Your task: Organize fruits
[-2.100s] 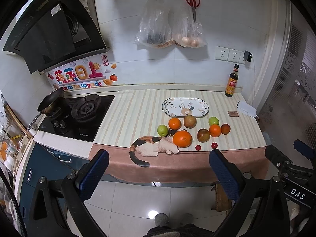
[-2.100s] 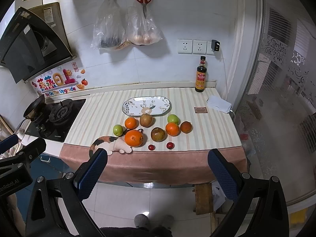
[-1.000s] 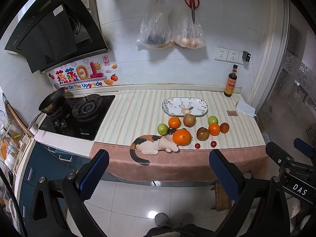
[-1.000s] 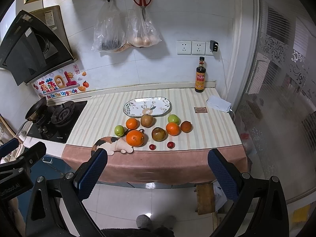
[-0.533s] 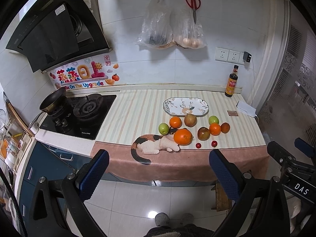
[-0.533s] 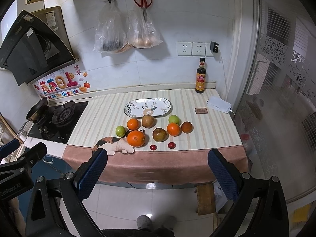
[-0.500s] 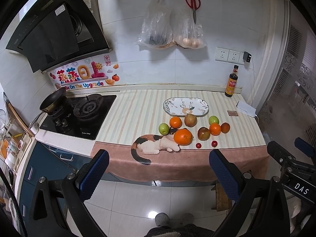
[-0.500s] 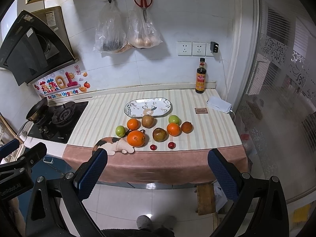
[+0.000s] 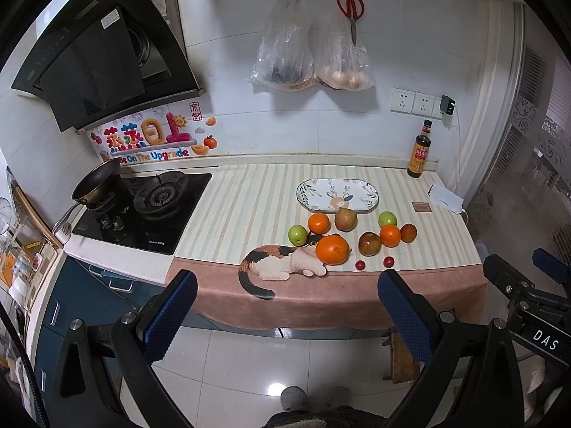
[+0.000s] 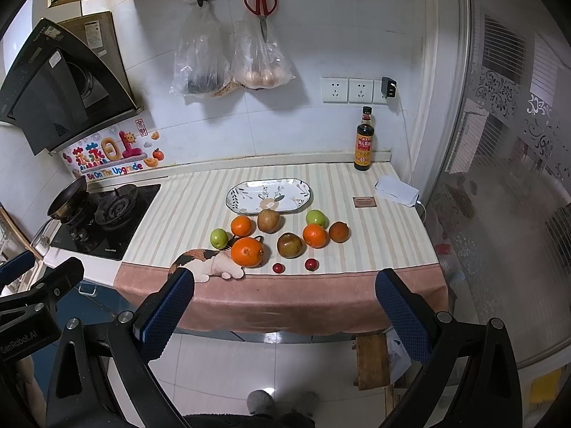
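Striped worktop (image 9: 249,210) ahead of both wide-spread, empty tools, left tool (image 9: 285,317) and right tool (image 10: 285,315), carries loose fruit (image 10: 247,251) before an oval plate (image 10: 268,195).

The large orange (image 9: 332,249) hides the head of the cat picture (image 9: 274,267) printed on the cloth. The dark bottle (image 10: 364,141) label is too small to read. Contents of the left hanging bag (image 10: 200,57) are blurred. Frosted glass (image 10: 499,214) obscures the room beyond.
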